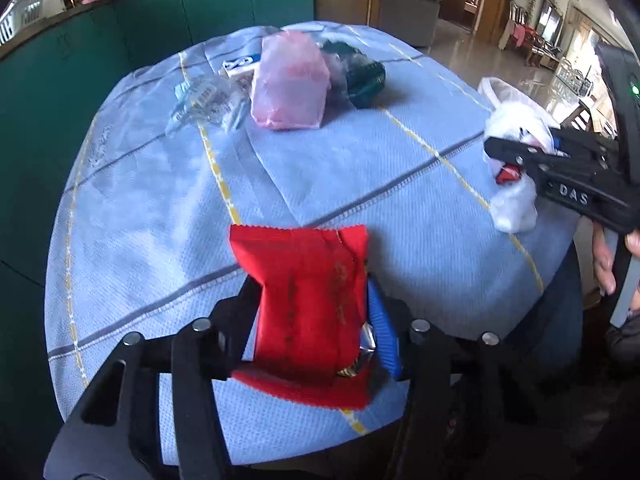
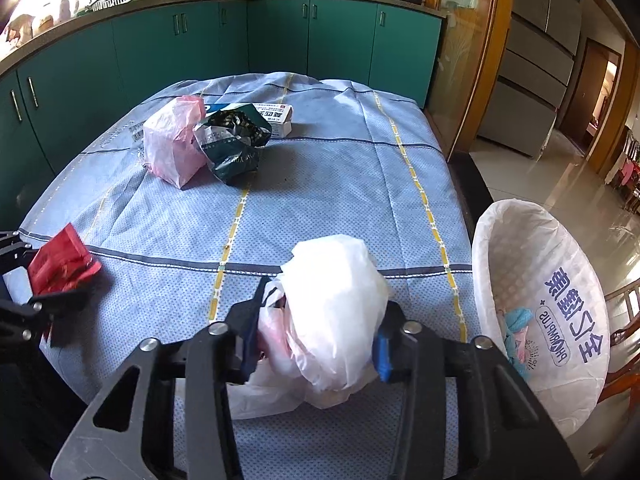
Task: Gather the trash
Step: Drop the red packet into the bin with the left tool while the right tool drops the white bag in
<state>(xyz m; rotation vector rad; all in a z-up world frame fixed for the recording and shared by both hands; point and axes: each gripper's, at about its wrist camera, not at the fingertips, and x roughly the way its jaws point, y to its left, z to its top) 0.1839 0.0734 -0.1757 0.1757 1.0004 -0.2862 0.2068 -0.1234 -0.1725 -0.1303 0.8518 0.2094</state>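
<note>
My left gripper (image 1: 312, 312) is shut on a red snack wrapper (image 1: 308, 304) and holds it over the near part of the blue tablecloth (image 1: 340, 184); it also shows in the right wrist view (image 2: 60, 264). My right gripper (image 2: 316, 336) is shut on a crumpled white plastic bag (image 2: 336, 312), also in the left wrist view (image 1: 516, 148), near the table's right edge. A white-lined trash basket (image 2: 568, 280) stands just right of the table. A pink plastic bag (image 2: 172, 140), a dark green bag (image 2: 236, 144), a white box (image 2: 276, 116) and clear plastic wrap (image 1: 204, 100) lie at the table's far side.
Green kitchen cabinets (image 2: 200, 44) run behind and left of the table. A grey fridge (image 2: 536, 60) and a wooden door frame (image 2: 468, 40) stand at the right. A wooden chair (image 2: 624, 364) is behind the basket.
</note>
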